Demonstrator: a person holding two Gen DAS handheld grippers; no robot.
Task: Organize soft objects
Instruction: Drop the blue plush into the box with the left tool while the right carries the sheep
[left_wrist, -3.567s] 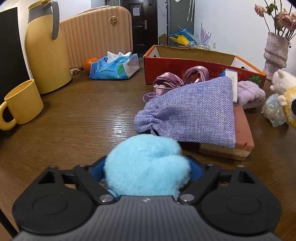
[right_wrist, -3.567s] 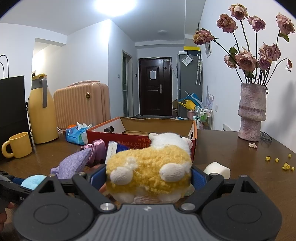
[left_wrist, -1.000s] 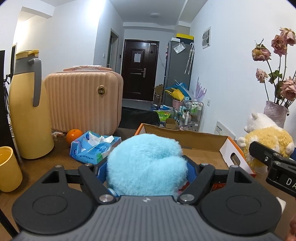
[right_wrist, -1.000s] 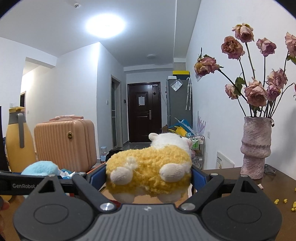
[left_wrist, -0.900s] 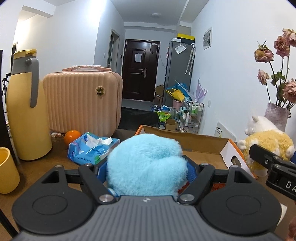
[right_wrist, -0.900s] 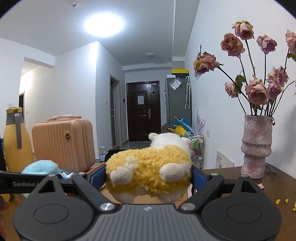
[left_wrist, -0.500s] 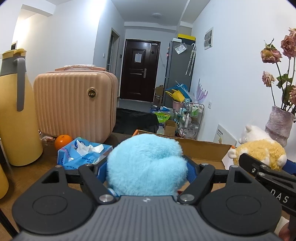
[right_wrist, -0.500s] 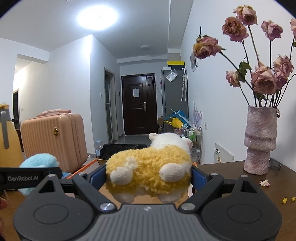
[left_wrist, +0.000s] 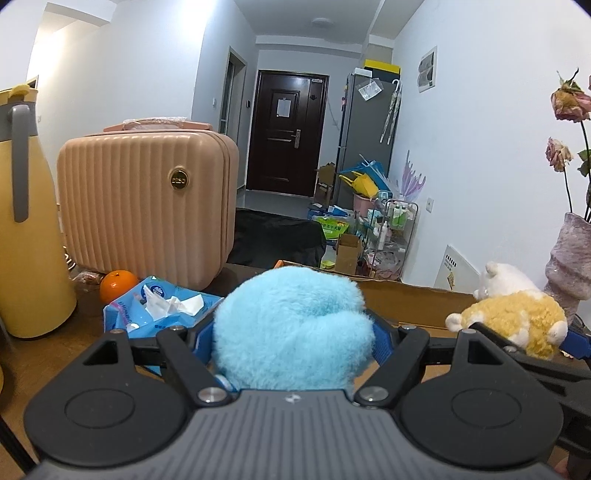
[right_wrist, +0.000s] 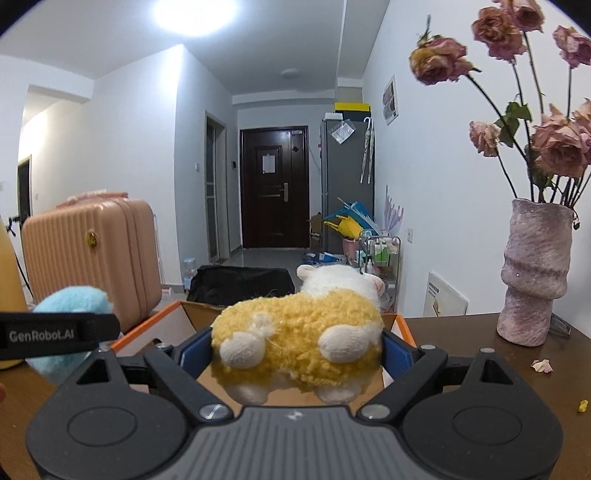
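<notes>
- Left tongs (left_wrist: 293, 332) are clamped on the blue pom-pom (left_wrist: 291, 328), right tongs (right_wrist: 297, 350) on the yellow plush sheep (right_wrist: 299, 339), both aloft over the cardboard box (right_wrist: 177, 325).
- Carrying step, I'd say; next, lower and let go inside.

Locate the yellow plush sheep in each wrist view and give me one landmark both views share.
Left wrist view: the yellow plush sheep sits at the far right edge, just left of the vase, clamped in the right gripper.
Right wrist view: the sheep fills the lower centre, gripped between the blue pads over the cardboard box.
Shared landmark: the dark door at the hallway's end.
</notes>
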